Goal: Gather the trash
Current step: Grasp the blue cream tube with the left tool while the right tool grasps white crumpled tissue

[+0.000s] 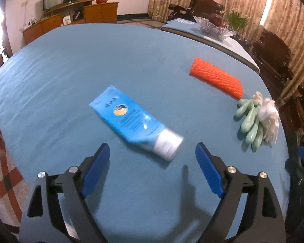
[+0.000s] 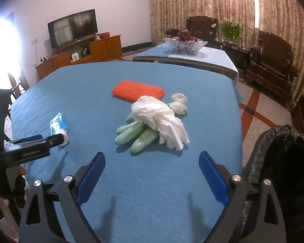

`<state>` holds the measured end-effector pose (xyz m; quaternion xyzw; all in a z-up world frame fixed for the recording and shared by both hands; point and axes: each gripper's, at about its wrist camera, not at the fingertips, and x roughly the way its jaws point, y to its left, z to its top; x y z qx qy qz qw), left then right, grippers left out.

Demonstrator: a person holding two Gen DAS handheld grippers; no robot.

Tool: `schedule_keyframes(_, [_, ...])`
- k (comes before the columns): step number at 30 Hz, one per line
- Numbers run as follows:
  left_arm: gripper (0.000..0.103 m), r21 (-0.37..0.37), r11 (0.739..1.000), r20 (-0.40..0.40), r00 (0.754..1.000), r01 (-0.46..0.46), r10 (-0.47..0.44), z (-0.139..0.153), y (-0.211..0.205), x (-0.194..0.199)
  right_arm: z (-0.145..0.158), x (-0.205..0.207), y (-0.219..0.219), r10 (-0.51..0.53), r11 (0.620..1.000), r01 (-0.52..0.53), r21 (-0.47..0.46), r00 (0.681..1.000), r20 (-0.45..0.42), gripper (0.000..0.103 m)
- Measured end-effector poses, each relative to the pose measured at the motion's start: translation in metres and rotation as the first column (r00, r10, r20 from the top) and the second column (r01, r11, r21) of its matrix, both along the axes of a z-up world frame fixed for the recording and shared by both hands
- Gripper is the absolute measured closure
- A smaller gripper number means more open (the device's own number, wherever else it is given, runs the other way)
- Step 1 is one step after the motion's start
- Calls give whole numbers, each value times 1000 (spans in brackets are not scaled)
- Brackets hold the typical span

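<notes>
Trash lies spread over a bench covered in blue cloth. From the left wrist view, the left gripper hangs above the cloth with its blue-padded fingers set wide apart and nothing between them. Just beyond the fingertips lies a flattened blue plastic tube with a white cap, the cap end nearest the gripper and the crimped end pointing away to the left. Further off to the right rests an orange ribbed foam sleeve, lying flat. Near its lower end sits a pale green rubber glove with a crumpled white tissue against it — both close to the bench's right edge. A second, smaller table behind carries a clear cut-glass bowl.

From the right wrist view, the right gripper also stands wide apart and empty over the cloth. Ahead of it lies the pale green rubber glove, fingers pointing toward the camera, with the crumpled white tissue heaped on top. Behind that pile lies the orange ribbed foam sleeve. At the left, the blue tube shows partly behind the other gripper's black frame. At the right edge — beside the bench — stands a bin lined with a black plastic bag, its rim near the right finger. The glass bowl holds dark red fruit.
</notes>
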<state>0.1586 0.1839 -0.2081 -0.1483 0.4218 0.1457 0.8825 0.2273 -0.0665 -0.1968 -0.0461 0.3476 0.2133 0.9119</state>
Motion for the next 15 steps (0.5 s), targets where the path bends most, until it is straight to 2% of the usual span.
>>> schedule_keyframes(5, [18,5,998,-34,997,-65,65,-12,7,21,-3,4,2,2,1000,-2,-20,1000,1,11])
schedule_keyframes(10, [22,70,996,-32,997,-63,65,-14,4,24,-7,9,3,-1,1000,0,-18,1000,-7,11])
schedule_keyframes(13, [34,83,994,-19,998,-65,67,-13,6,21,-8,12,5,-4,1000,4,-10,1000,-6,11])
schedule_keyframes(15, [54,88,993,-12,997,-74,75,-12,9,20,-9,15,8,-6,1000,6,-9,1000,-3,11])
